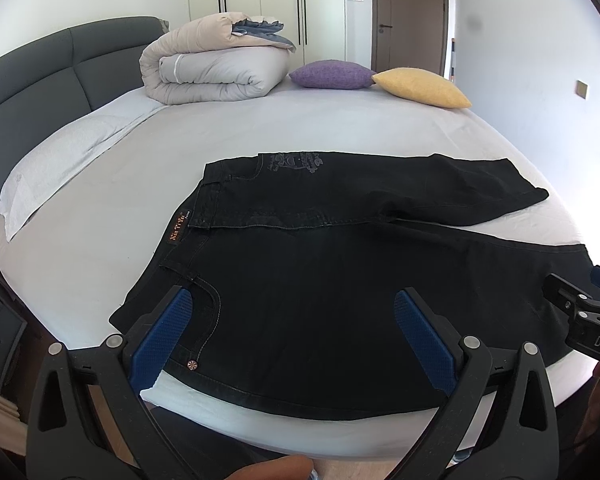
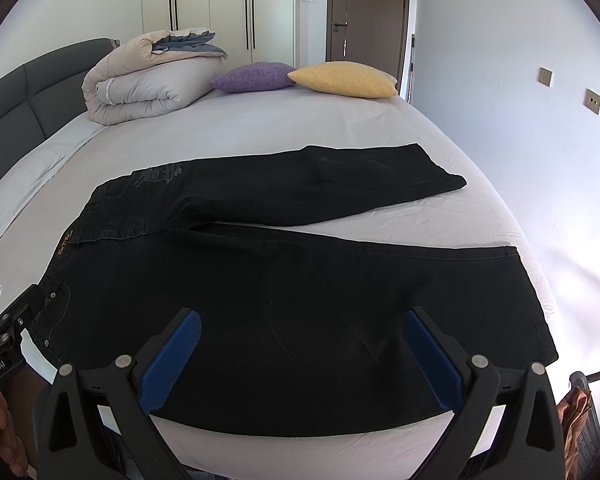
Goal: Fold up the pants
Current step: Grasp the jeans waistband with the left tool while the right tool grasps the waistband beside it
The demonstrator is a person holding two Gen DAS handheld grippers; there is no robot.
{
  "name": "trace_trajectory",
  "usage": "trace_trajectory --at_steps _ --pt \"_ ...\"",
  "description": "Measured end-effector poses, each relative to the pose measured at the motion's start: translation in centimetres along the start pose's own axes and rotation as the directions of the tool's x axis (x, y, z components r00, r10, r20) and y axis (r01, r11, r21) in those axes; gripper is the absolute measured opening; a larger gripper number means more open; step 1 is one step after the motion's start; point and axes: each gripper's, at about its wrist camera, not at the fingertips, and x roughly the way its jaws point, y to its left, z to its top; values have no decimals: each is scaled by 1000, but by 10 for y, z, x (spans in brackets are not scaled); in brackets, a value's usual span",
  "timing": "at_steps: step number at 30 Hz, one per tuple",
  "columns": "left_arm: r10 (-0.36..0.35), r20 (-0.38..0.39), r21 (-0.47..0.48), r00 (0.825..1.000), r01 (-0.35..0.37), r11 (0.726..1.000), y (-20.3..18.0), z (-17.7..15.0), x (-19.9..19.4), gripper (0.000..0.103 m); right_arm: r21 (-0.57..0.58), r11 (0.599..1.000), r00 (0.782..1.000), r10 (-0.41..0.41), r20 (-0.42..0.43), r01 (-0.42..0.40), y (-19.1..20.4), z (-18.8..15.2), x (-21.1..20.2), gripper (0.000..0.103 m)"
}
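Smooth grey bed (image 1: pixel 140 152) bears flat black denim pants (image 1: pixel 320 280).

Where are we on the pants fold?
Done: the black pants lie spread flat on the bed, legs apart, the far leg angled away from the near one. In hand: nothing; the left gripper and right gripper are both open above the near edge. Left: every fold, starting with bringing one leg onto the other.
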Motion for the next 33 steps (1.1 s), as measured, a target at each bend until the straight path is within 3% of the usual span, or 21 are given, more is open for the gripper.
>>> trace_trajectory --at_steps 8,11,17,21,25,29,31,33 --pt "11 0 12 1000 -11 1000 4 2 7 103 -17 1000 1000 10 -15 -10 3 4 6 103" --pt "16 33 20 999 -17 1000 9 6 9 103 -37 999 1000 14 -23 -15 5 7 11 103" --pt "-3 47 52 999 1 999 29 28 31 103 -76 995 997 62 -44 -65 9 27 28 103" --pt "-89 -20 85 996 90 992 50 49 73 103 -129 982 990 133 -44 -137 14 49 43 103" --pt "-57 -57 146 997 64 987 69 63 120 103 -216 954 978 200 -58 -208 18 78 63 103" --pt "6 -151 178 988 22 984 84 83 167 103 -305 927 976 207 -62 -216 18 101 82 103" --pt "-50 -154 170 987 77 982 99 111 196 103 -337 908 969 230 -92 -248 16 113 98 100" --pt "-95 -123 217 988 120 969 107 141 221 103 -350 889 955 263 -136 -295 14 122 112 88"
